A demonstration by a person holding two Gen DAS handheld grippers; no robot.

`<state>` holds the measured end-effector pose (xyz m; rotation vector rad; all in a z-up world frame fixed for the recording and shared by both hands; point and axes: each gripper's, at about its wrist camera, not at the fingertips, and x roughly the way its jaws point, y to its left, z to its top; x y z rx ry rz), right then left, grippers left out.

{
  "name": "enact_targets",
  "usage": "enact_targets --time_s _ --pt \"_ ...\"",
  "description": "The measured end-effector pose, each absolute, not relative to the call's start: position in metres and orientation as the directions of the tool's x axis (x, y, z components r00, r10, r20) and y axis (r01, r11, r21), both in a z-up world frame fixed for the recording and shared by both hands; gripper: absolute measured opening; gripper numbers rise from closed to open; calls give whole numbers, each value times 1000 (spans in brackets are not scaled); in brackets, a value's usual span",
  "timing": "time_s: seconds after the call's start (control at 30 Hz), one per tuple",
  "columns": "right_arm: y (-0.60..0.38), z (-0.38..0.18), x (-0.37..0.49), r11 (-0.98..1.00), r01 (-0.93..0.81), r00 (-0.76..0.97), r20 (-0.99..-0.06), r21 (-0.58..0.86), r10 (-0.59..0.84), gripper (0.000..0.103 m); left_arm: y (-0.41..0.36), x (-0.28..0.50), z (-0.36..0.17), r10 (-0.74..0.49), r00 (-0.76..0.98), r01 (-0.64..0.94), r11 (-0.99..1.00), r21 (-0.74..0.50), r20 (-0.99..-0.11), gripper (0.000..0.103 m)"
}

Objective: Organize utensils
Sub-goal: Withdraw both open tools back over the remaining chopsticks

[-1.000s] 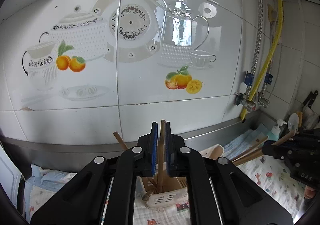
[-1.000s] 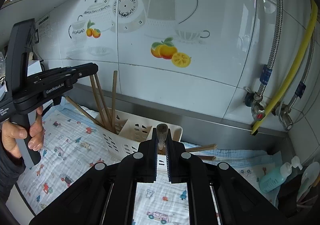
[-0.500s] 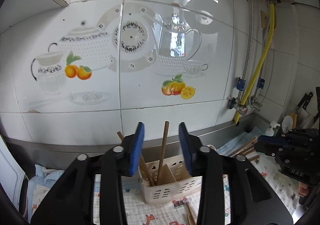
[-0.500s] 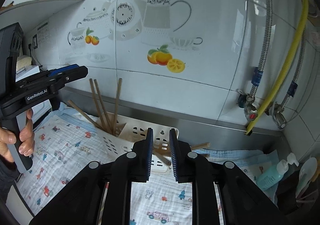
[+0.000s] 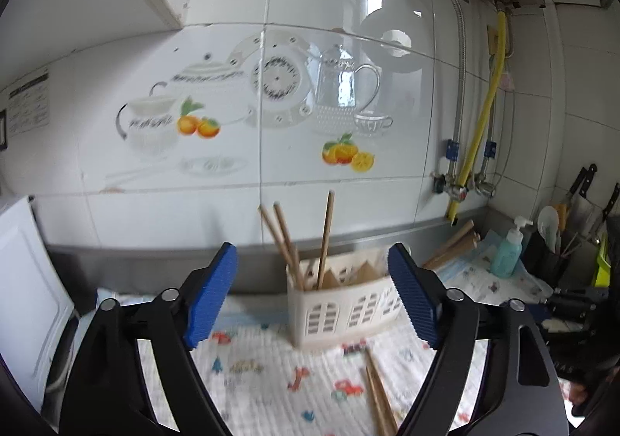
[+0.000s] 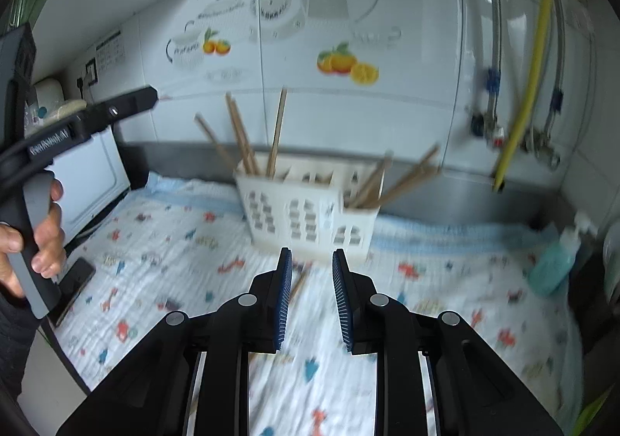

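Note:
A white plastic utensil caddy point(image 5: 341, 310) point(image 6: 310, 215) stands on a patterned cloth by the tiled wall. Wooden chopsticks point(image 5: 324, 238) point(image 6: 277, 134) stand in its left compartment; more wooden sticks point(image 6: 399, 180) lean out of its right side. Two loose chopsticks point(image 5: 378, 393) lie on the cloth in front of it. My left gripper point(image 5: 314, 300) is wide open and empty, in front of the caddy. My right gripper point(image 6: 310, 289) is open and empty, above the cloth before the caddy. The left gripper also shows in the right wrist view point(image 6: 116, 110).
A teal soap bottle point(image 5: 507, 252) point(image 6: 552, 261), a dark holder with knives and spoons point(image 5: 558, 238) and wall pipes point(image 5: 476, 141) are at the right. A white appliance point(image 5: 27, 281) stands left. A dark phone point(image 6: 73, 277) lies on the cloth's left edge.
Both grippers let go of their wooden sticks, opened and drew back from the caddy. The left one's chopstick now stands in the caddy.

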<state>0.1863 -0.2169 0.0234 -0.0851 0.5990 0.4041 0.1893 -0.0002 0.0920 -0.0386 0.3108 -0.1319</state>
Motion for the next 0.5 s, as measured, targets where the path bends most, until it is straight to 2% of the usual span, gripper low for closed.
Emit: enact_targets --time_s 0.33,0.5 --pt "-192 -47 147 918 -371 691 -620 140 373 21 28 144 41 -38 931 2 995 -97 -364 95" --pt "-177 -75 138 926 -345 675 -645 152 357 21 48 129 14 13 911 -73 989 -130 -412 96"
